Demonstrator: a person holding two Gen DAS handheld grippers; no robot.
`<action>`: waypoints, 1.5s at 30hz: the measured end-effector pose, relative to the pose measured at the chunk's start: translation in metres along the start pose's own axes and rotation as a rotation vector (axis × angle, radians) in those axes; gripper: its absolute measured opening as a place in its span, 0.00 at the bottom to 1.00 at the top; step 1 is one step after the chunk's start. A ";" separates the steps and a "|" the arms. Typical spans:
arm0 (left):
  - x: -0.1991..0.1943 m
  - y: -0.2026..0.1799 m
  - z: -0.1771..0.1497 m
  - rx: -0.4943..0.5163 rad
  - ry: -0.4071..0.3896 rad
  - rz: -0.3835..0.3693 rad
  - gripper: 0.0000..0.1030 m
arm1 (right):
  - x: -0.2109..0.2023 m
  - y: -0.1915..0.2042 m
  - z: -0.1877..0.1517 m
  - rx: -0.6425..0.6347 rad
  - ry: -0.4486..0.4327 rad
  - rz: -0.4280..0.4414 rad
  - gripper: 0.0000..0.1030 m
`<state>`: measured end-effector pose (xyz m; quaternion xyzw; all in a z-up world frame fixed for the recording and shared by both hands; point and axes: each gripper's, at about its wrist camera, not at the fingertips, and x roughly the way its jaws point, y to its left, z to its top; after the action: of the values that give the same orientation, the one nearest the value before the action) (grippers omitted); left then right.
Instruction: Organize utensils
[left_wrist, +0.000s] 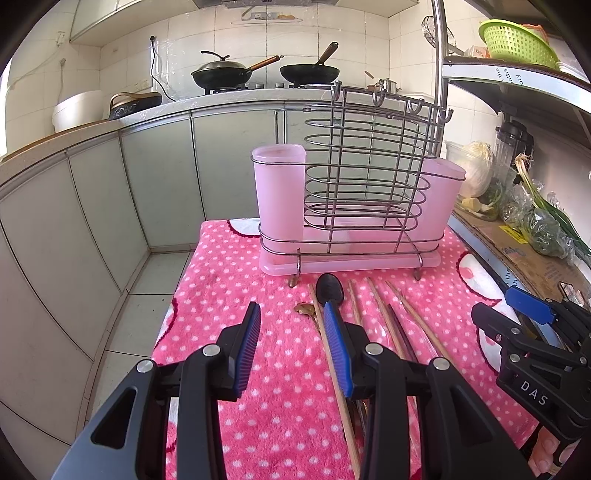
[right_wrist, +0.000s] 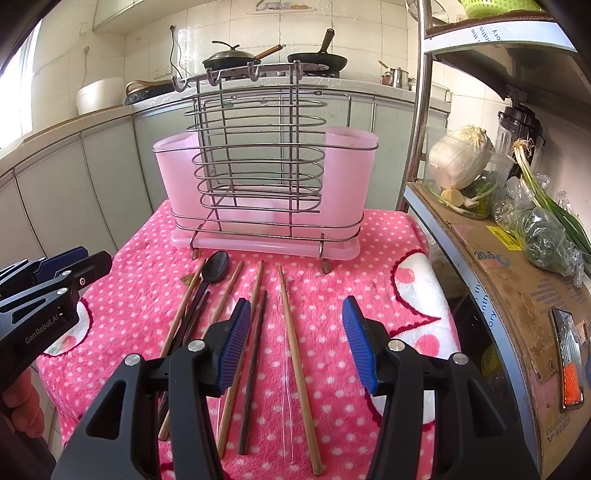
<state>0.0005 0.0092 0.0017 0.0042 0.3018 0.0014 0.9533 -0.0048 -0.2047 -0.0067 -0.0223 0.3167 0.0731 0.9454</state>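
Right wrist view: right gripper (right_wrist: 295, 343) is spread above the chopsticks (right_wrist: 297, 332) and black spoon (right_wrist: 214, 269) lying before the pink utensil rack (right_wrist: 258, 184). Left gripper (left_wrist: 295, 343) is likewise spread, empty. Centre one chopstick between the pads, then pinch mid-shaft.

Both views are bright and sharp, lit by daylight from a window (right_wrist: 22, 85) at the left edge (blown out to white). Glare streaks the wall tiles (left_wrist: 258, 40) and counter. Shadows stay soft. Fisheye distortion bends the cabinet doors (left_wrist: 92, 206), and 4 black corners vignette each frame.
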 end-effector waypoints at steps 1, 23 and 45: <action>0.001 0.001 0.000 -0.001 0.002 0.001 0.35 | 0.001 0.001 0.000 -0.001 0.001 0.000 0.51; 0.019 -0.003 -0.001 -0.001 0.046 0.019 0.35 | 0.016 -0.002 -0.003 -0.005 0.026 -0.008 0.51; 0.092 0.002 0.007 -0.046 0.230 -0.060 0.18 | 0.060 -0.018 0.008 0.022 0.096 0.035 0.50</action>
<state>0.0800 0.0112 -0.0452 -0.0269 0.4092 -0.0196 0.9118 0.0500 -0.2143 -0.0366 -0.0100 0.3629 0.0850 0.9279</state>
